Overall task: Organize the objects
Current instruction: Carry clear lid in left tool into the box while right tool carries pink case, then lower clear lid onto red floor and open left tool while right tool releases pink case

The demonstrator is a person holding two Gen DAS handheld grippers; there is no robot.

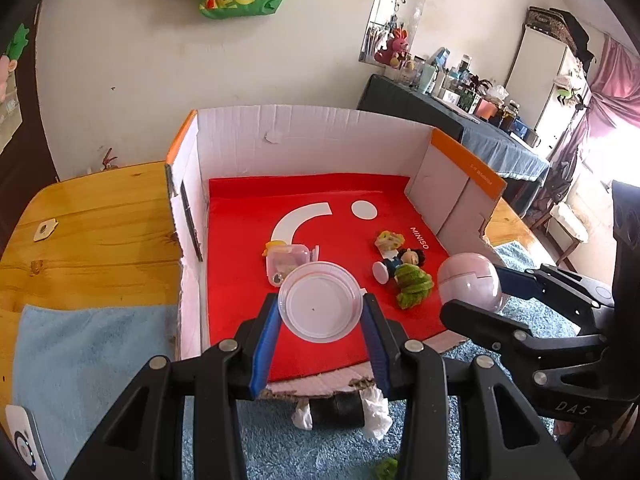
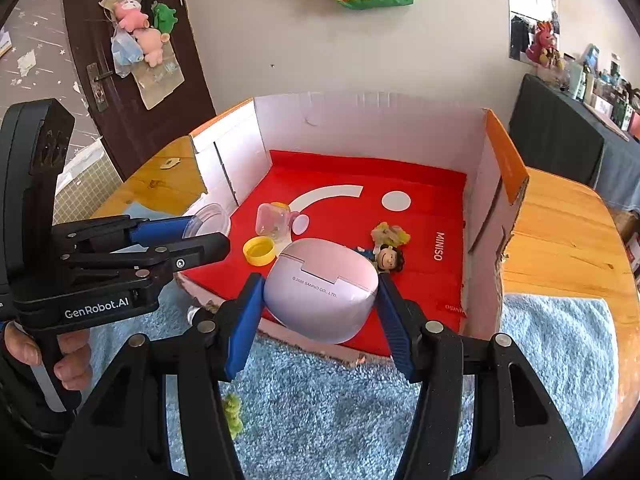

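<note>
Wooden table [image 1: 92, 216] holds an open-fronted cardboard box [image 1: 312, 136]; left gripper [image 1: 320, 322] clamps a clear lid [image 1: 320, 304], hiding a yellow cap [image 2: 260, 251]; right gripper [image 2: 320, 308] clamps a pink case [image 2: 320, 292]

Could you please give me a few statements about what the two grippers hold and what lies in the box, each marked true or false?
1. The left gripper is shut on a clear round plastic lid. True.
2. The right gripper is empty. False: it is shut on a pink egg-shaped case.
3. A yellow bottle cap lies on the red mat inside the cardboard box. True.
4. The small doll lies outside the box on the blue towel. False: it lies on the red mat in the box.
5. The red mat bears white MINISO lettering. True.
</note>
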